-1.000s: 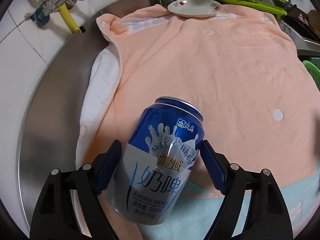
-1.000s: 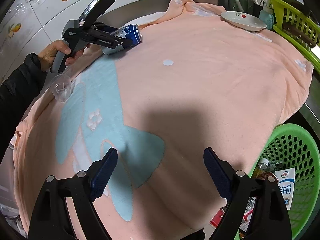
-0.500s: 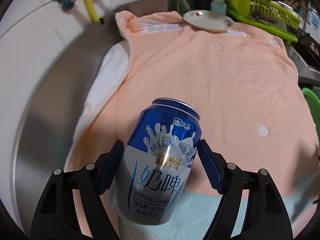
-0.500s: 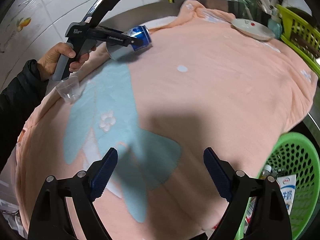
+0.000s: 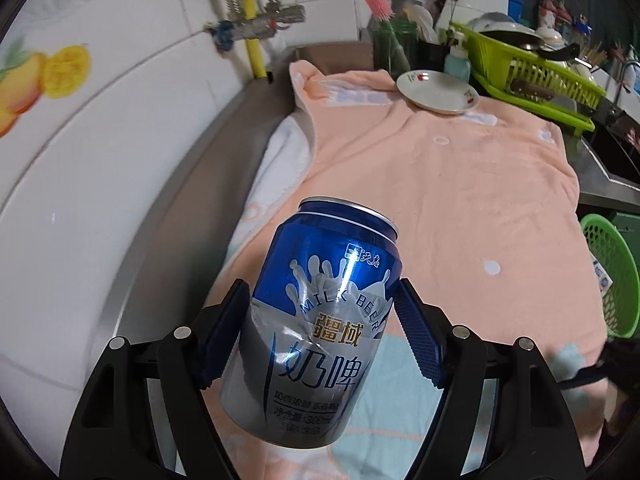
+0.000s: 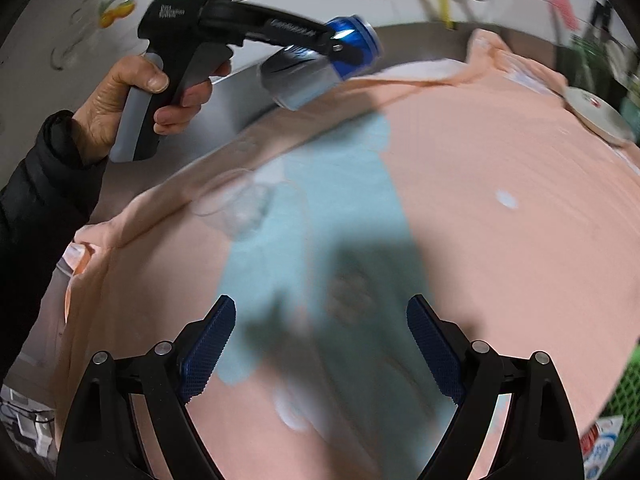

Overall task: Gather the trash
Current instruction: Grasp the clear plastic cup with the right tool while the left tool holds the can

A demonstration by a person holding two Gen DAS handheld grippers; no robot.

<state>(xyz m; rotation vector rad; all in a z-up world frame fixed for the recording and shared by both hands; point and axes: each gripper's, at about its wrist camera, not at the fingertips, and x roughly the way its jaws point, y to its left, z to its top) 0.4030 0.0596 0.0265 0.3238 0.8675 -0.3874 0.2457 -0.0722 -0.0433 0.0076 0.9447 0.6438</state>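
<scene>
Left wrist view: your left gripper (image 5: 320, 344) is clamped on a blue and silver milk beer can (image 5: 316, 320), one pad on each side of the can's lower half, which is dented where they press. The can tilts, its top rim pointing away from the gripper and a little right. From the right wrist view the can (image 6: 320, 68) hangs clear of the cloth, carried in the black tool that your left hand (image 6: 132, 100) grips by the handle.

Beyond the can lies a peach towel (image 5: 440, 200) spread over the worktop (image 5: 168, 264), with a pale blue patch just beneath the gripper. Far ahead, at the towel's end, sits a white plate (image 5: 438, 92). To the right of the gripper, past the towel's edge, a green basket (image 5: 616, 272) shows partly.

Right wrist view: your right gripper (image 6: 320, 344) is spread wide with nothing between its pads, poised over the blue patch of the towel. Ahead and left of it, a clear plastic cup (image 6: 236, 208) lies on the towel, blurred.
</scene>
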